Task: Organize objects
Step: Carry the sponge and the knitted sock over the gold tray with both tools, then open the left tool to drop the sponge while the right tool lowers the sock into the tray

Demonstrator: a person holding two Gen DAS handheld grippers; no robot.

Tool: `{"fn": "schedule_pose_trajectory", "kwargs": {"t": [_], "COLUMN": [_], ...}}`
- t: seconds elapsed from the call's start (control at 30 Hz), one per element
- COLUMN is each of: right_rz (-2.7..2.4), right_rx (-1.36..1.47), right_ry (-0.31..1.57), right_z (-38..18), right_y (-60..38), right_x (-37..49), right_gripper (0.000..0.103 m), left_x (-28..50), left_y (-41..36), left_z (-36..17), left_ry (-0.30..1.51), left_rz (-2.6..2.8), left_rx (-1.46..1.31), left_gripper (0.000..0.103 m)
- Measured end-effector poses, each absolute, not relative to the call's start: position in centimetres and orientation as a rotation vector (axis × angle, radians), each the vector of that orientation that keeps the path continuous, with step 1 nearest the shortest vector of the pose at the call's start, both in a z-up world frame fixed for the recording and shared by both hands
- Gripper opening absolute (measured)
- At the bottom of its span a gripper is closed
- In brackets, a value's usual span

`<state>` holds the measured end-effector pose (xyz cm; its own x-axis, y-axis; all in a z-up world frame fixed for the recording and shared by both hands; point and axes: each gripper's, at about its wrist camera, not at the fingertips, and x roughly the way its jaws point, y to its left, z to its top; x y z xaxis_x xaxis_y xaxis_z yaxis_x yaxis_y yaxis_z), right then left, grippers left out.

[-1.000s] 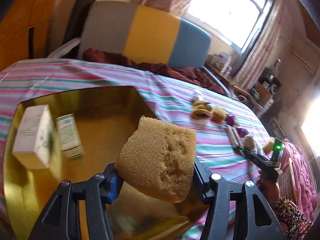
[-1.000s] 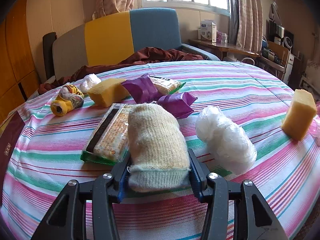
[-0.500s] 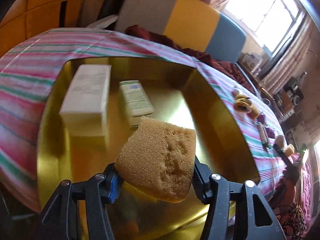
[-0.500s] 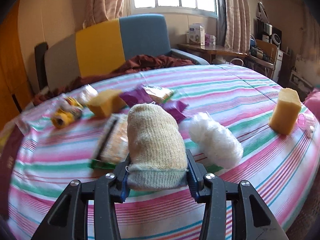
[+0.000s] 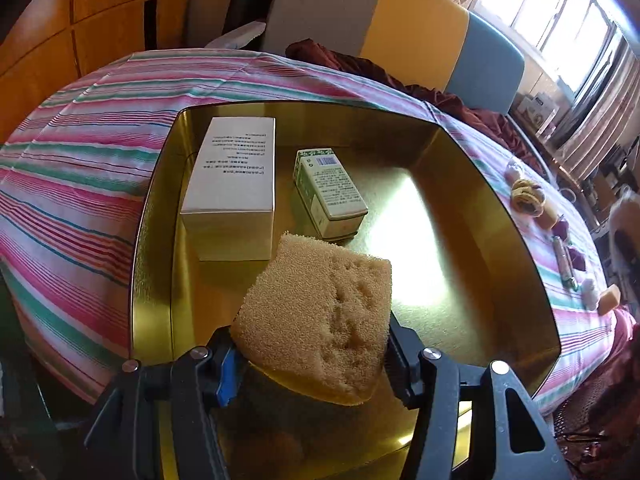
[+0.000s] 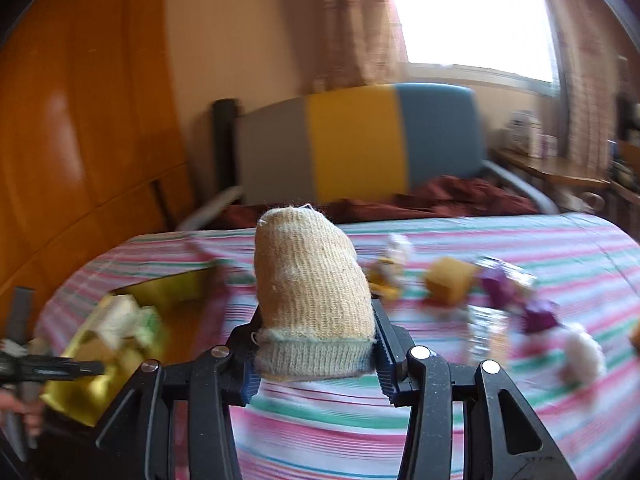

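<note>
Since the earlier frame our right gripper has swung the knitted roll toward the gold tray, jaws having closed snugly on its cuff; the left gripper pinches the sponge over it — both soft, light, squashy.

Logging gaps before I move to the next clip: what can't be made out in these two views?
- Right wrist view: motion blur smears the small items on the striped cloth; none can be told apart.
- Right wrist view: gold tray blurred and partly cut off by the left gripper.
- Left wrist view: sponge hides the tray floor beneath it.
- Left wrist view: box print too small.
</note>
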<state>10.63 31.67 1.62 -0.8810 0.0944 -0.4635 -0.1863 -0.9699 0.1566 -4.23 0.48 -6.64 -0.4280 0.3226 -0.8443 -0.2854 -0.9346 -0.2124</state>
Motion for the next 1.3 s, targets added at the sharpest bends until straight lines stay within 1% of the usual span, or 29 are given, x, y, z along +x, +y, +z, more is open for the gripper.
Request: {"fn": "schedule_pose_trajectory", "kwargs": {"t": [0.07, 0.23, 0.3, 0.4, 0.57, 0.67, 0.8, 0.87, 1.0, 1.1, 1.2, 1.3], "right_rz": [2.961, 3.086, 3.114, 3.124, 3.112, 3.098, 3.06, 3.04, 2.989, 2.937, 2.887, 2.859], "right_rx": [-0.736, -0.845, -0.894, -0.982, -1.113, -1.167, -1.244, -1.263, -1.36, -1.437, -1.506, -1.546], "right_ry": [0.293, 0.289, 0.26, 0.235, 0.269, 0.269, 0.31, 0.327, 0.42, 0.454, 0.438, 0.419], "right_z": [2.1, 2.5, 2.4, 1.8, 0.5, -0.1, -0.8, -0.8, -1.6, -2.6, -3.7, -4.4], "right_y": [29.5, 24.5, 22.6, 20.8, 19.5, 18.9, 18.5, 18.5, 18.7, 18.5, 18.0, 17.2], "right_x": [9.6, 6.8, 5.6, 4.1, 2.1, 1.0, -0.7, -1.2, -3.1, -4.8, -6.5, -7.9], "right_gripper": [0.047, 0.047, 0.047, 0.047, 0.047, 0.047, 0.047, 0.047, 0.047, 0.047, 0.047, 0.047], "left_x": [-4.1, -4.2, -4.0, -3.7, -3.5, -3.6, -3.4, -2.8, -1.6, -1.3, -1.4, -1.6], "left_y": [0.4, 0.5, 0.5, 0.4, 0.3, 0.3, 0.6, 0.4, -0.4, -0.9, -2.0, -3.4], "left_z": [-6.7, -7.3, -7.2, -6.8, -6.5, -6.9, -6.4, -5.8, -4.3, -3.4, -2.7, -2.4], "left_ry": [-0.064, -0.129, -0.159, -0.204, -0.181, -0.226, -0.246, -0.278, -0.371, -0.382, -0.411, -0.481], "left_rz": [2.398, 2.421, 2.439, 2.442, 2.489, 2.464, 2.484, 2.495, 2.537, 2.602, 2.661, 2.689], "left_rx": [-1.423, -1.458, -1.466, -1.446, -1.439, -1.468, -1.473, -1.43, -1.3, -1.235, -1.191, -1.184], "left_gripper": [0.058, 0.063, 0.066, 0.067, 0.069, 0.073, 0.074, 0.074, 0.074, 0.074, 0.074, 0.074]}}
